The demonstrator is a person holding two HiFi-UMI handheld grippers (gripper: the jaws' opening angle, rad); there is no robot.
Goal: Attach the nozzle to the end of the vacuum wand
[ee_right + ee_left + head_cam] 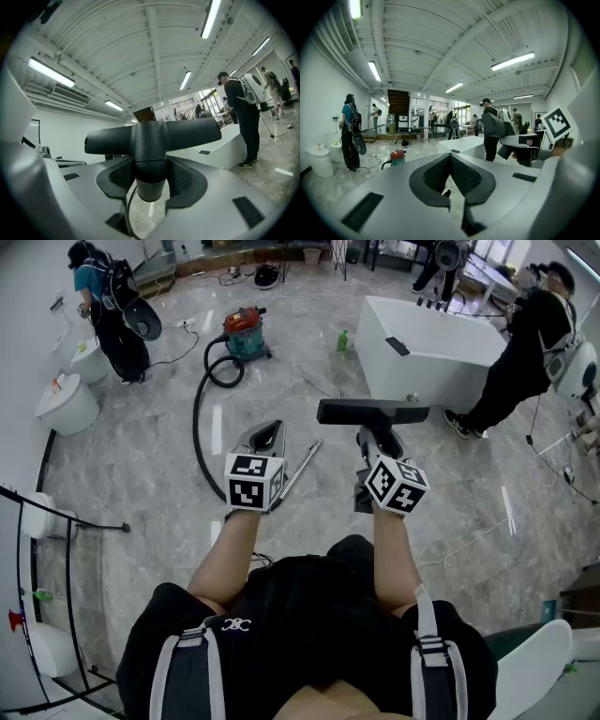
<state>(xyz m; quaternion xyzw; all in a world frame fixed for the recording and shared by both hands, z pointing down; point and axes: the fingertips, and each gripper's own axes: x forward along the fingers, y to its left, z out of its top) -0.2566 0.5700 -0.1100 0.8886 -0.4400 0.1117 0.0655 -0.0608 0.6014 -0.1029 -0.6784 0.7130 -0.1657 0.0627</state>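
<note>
Right gripper point(150, 174): jaws clamped on the round neck of the black plastic T-shaped nozzle point(152, 135); the wide head lies crosswise just beyond the jaw tips; I think the neck grip is chosen to steer the socket end
Left gripper point(451, 169): jaws together, nothing between them; probably kept free for the wand
Silver metal vacuum wand point(302, 468): on the grey marble floor point(141, 456), just beside the left jaws, apart from the nozzle; not yet joined
</note>
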